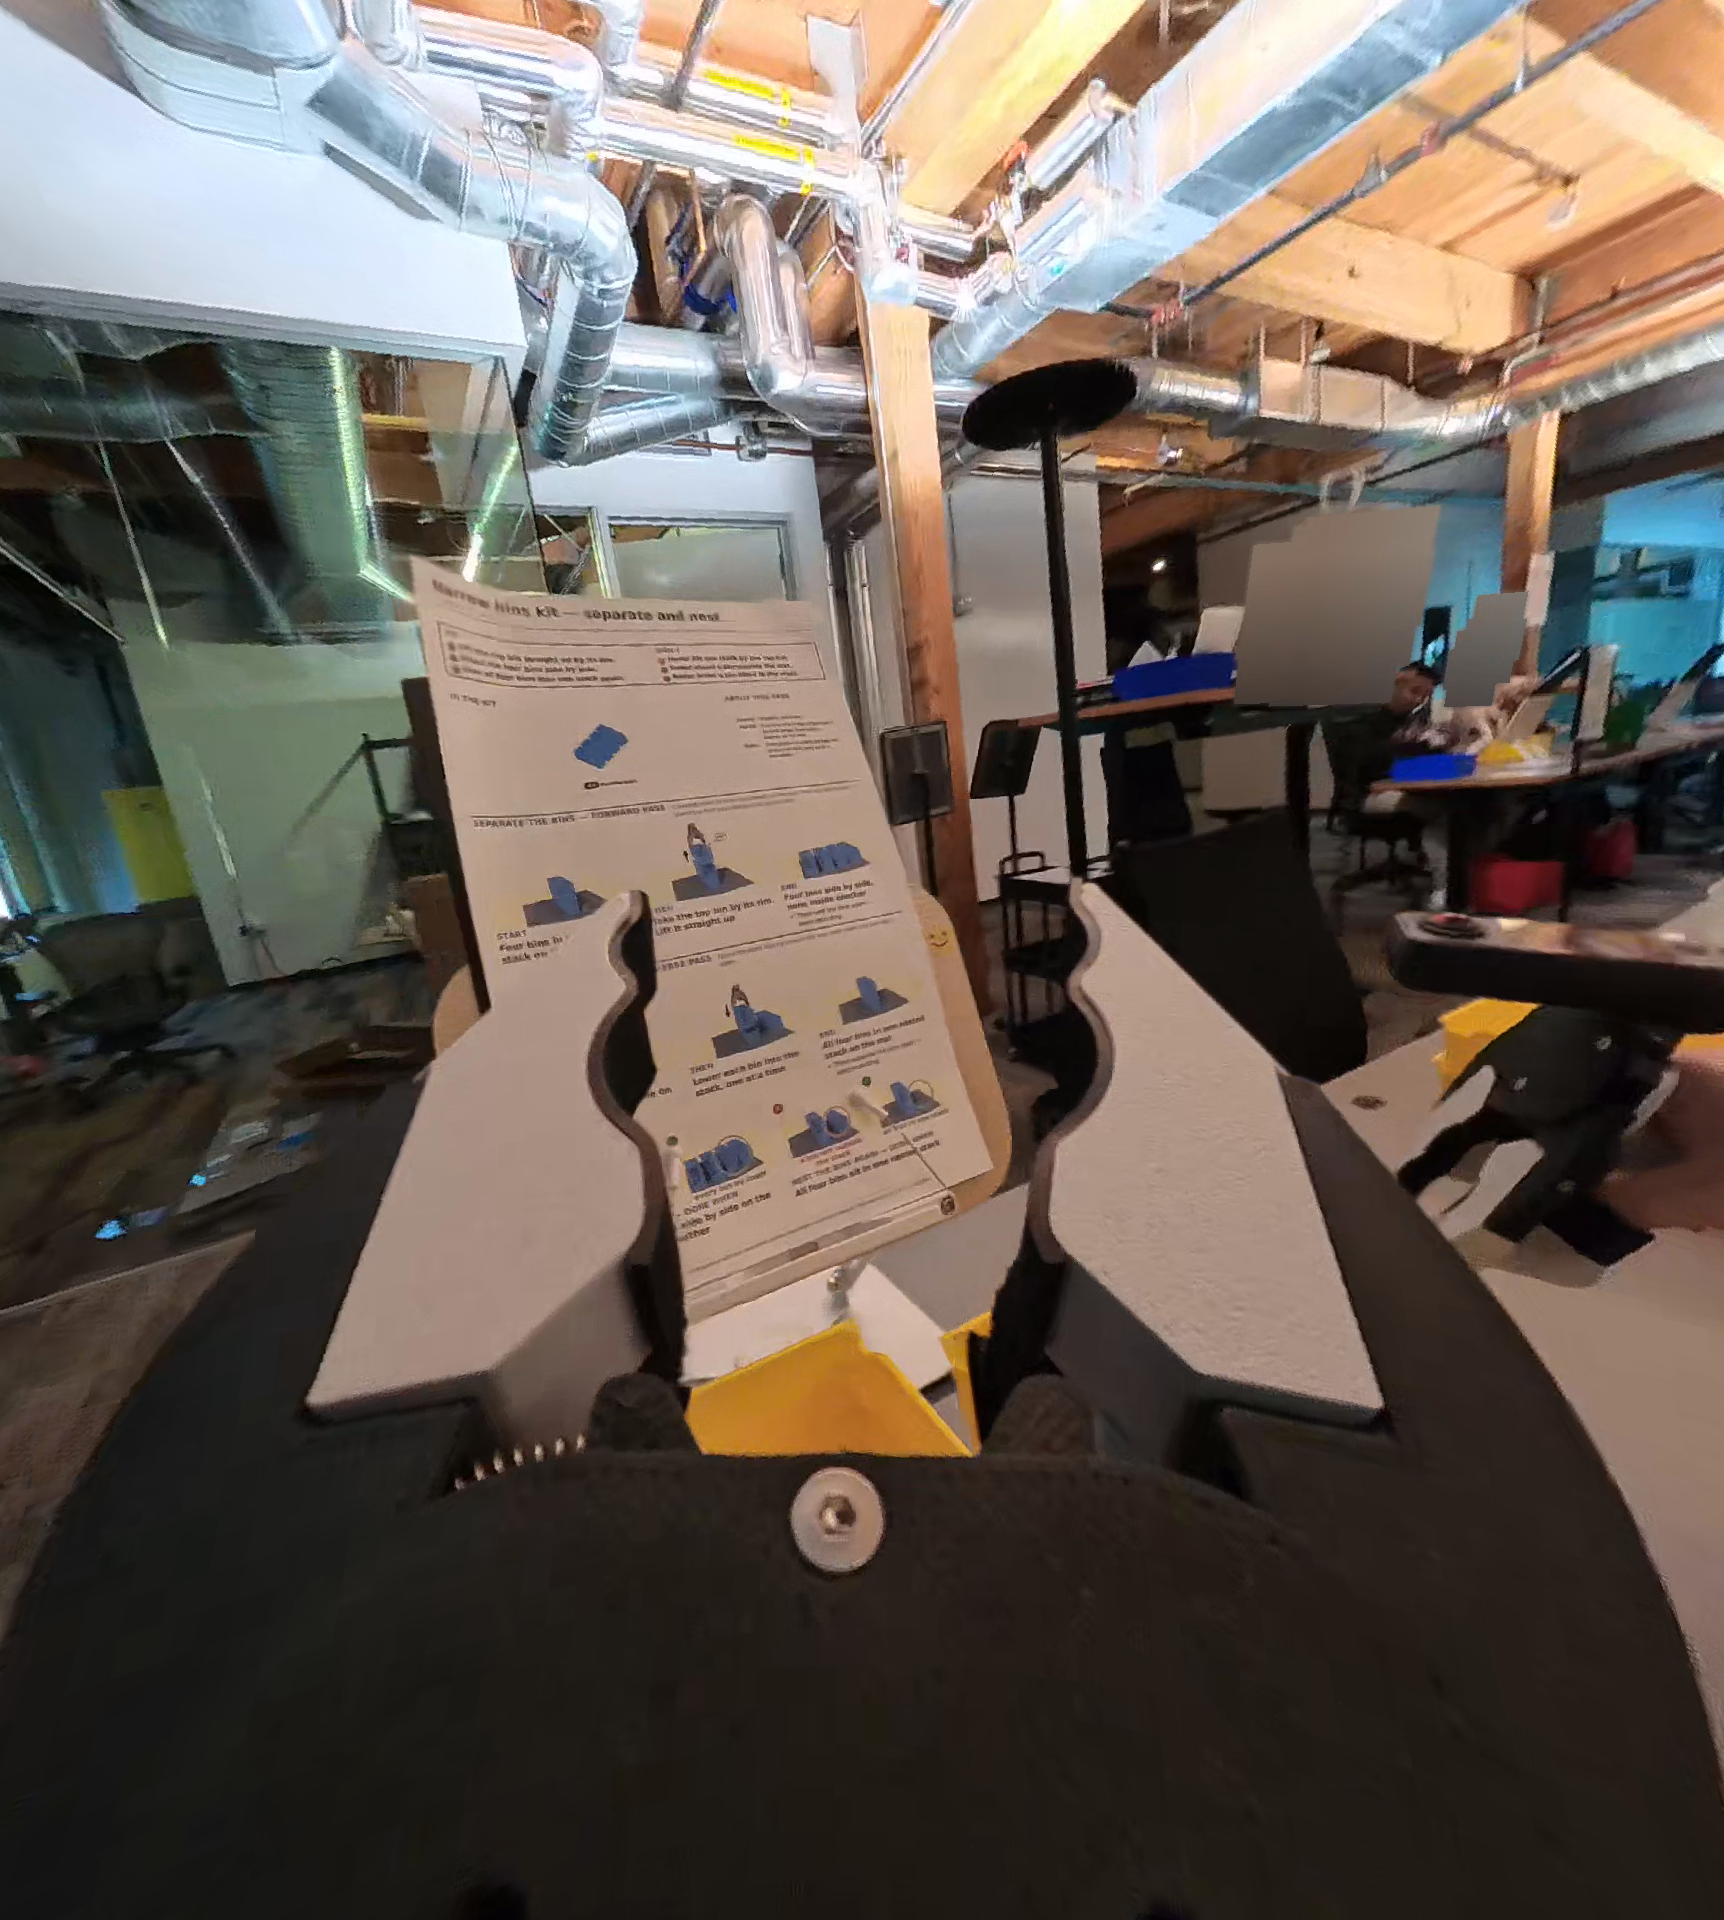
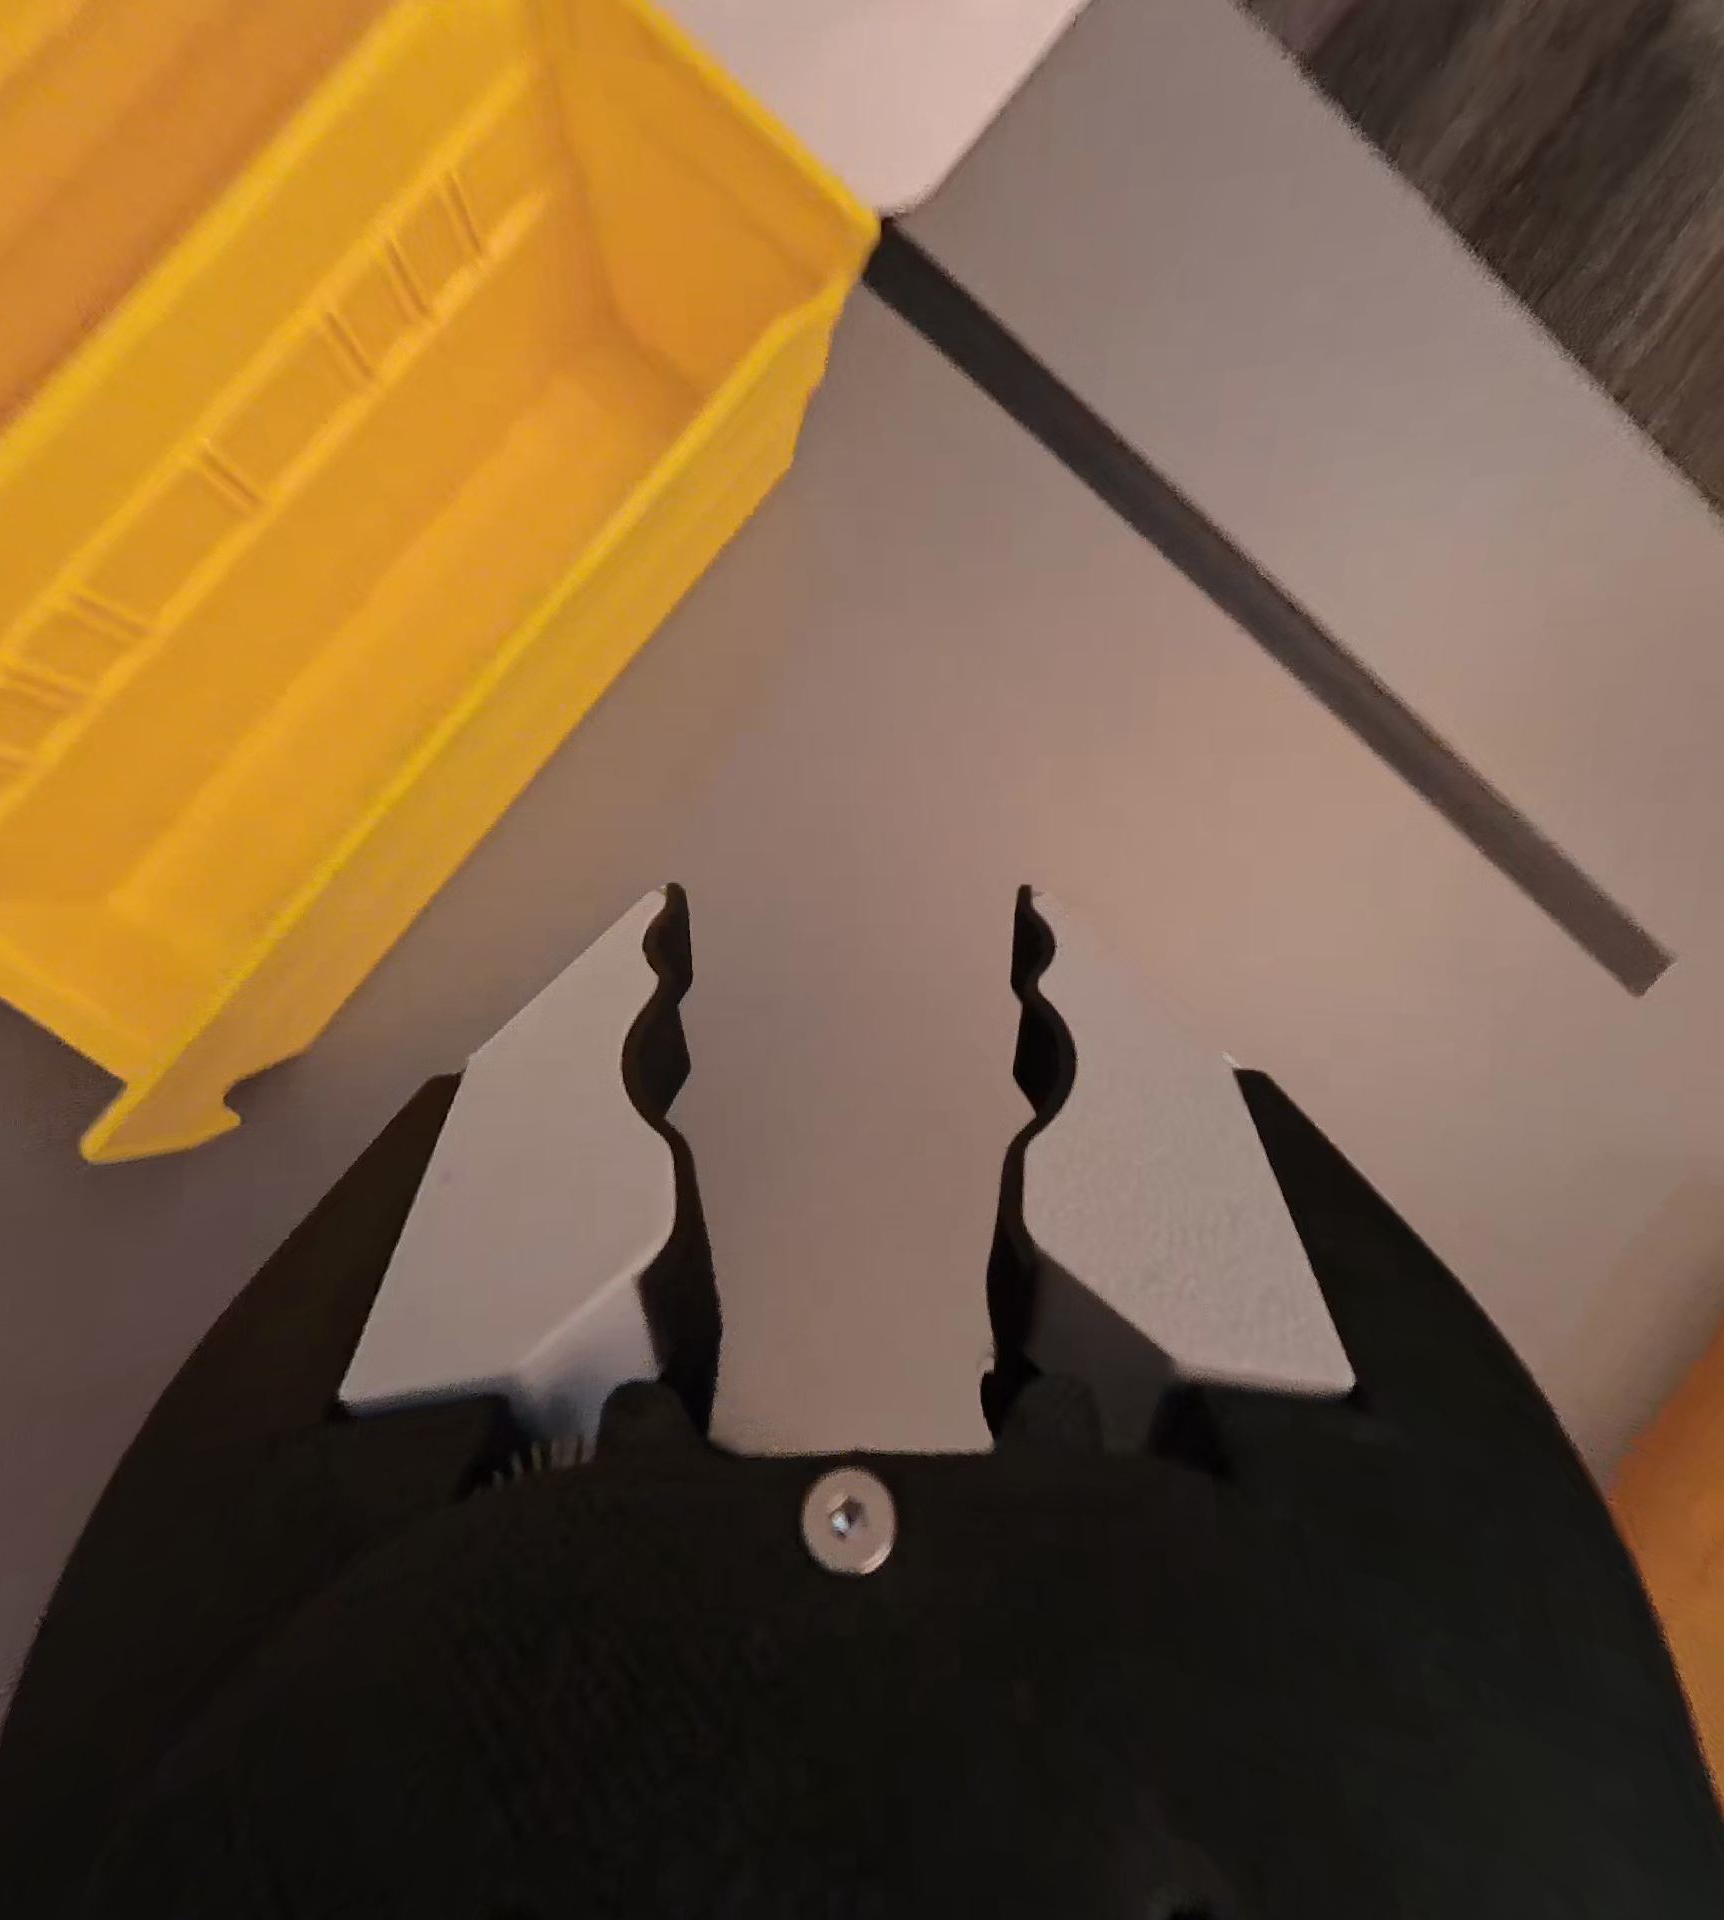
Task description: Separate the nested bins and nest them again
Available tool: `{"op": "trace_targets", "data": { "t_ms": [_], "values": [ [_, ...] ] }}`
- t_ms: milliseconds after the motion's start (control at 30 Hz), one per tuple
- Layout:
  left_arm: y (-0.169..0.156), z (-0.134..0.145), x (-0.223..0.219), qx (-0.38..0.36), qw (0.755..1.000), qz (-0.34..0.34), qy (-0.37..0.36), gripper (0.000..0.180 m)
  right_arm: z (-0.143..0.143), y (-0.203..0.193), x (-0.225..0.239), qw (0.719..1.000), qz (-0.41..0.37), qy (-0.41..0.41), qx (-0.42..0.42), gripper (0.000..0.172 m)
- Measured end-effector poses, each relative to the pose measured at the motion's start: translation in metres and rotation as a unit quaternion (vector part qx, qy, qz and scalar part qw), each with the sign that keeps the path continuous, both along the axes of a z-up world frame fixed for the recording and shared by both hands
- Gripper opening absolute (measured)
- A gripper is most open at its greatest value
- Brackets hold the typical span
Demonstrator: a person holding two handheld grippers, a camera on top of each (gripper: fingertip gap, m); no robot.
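yellow bin point(image 2: 338, 540) cut by left edge | instruction sheet point(image 1: 671, 894) blurred

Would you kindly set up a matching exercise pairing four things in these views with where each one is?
Things:
1. instruction sheet
2. yellow bin
3. black strip
4. right gripper

Places:
A. up and left of the right gripper's fingers
B. propped upright beyond the left gripper
C. diagonal on the grey table
D. open over bare table

Pairs: 1-B, 2-A, 3-C, 4-D
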State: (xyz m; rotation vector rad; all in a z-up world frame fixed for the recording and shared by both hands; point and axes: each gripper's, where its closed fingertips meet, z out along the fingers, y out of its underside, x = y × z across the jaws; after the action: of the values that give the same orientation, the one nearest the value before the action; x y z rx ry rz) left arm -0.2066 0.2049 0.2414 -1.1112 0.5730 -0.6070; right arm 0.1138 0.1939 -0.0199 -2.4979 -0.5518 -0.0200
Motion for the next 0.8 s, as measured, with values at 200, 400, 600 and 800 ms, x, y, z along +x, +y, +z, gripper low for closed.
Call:
{"op": "trace_targets", "data": {
  "t_ms": [200, 400, 600, 800],
  "values": [
    [0.003, 0.002, -0.029, -0.059, 0.993, -0.084, -0.059, 0.074, 0.081, 0.008, -0.096, 0.968, 0.088, 0.104, 0.211, 0.078],
    [0.002, 0.011, -0.061, -0.059, 0.985, -0.119, -0.110, 0.071, 0.144, -0.013, -0.258, 0.898, 0.225, 0.347, 0.151, 0.107],
    [0.000, 0.010, -0.085, -0.096, 0.973, -0.153, -0.141, 0.072, 0.064, 0.052, -0.279, 0.975, 0.036, 0.206, -0.073, 0.134],
    [0.006, -0.003, -0.112, -0.128, 0.974, -0.133, -0.131, 0.074, 0.010, 0.072, -0.285, 0.961, -0.127, 0.160, -0.187, 0.135]
  ]
}}
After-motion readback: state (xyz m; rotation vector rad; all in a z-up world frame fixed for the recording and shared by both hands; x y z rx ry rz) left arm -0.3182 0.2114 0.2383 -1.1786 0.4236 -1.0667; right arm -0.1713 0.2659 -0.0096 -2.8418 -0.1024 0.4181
